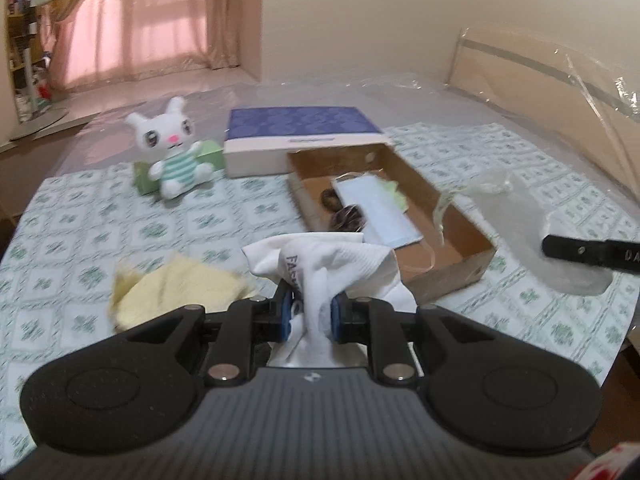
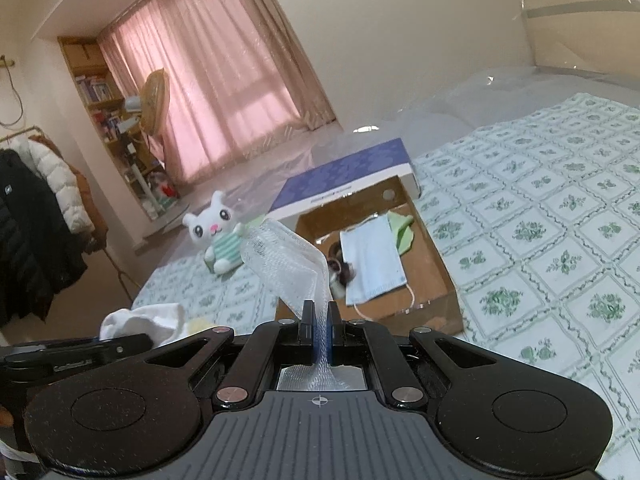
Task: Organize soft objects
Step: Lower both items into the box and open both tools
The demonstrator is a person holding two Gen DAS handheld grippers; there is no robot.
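Note:
My left gripper (image 1: 311,312) is shut on a white sock (image 1: 320,260), held above the patterned bedspread just short of the open cardboard box (image 1: 452,256). My right gripper (image 2: 320,326) is shut on a piece of white mesh fabric (image 2: 284,258), raised in front of the same box (image 2: 432,264). Inside the box lie a light blue face mask (image 1: 376,208), a green cloth (image 2: 404,228) and a dark hair tie (image 1: 344,210). The mesh (image 1: 560,232) and a right finger (image 1: 580,252) show at the right edge of the left wrist view. The sock (image 2: 140,318) appears at lower left in the right wrist view.
A yellow cloth (image 1: 172,288) lies on the bedspread left of the sock. A white plush rabbit (image 1: 172,148) leans on a small green box (image 1: 208,156) at the back left. The blue box lid (image 1: 300,128) lies behind the cardboard box. Clear plastic covers the headboard (image 1: 540,76).

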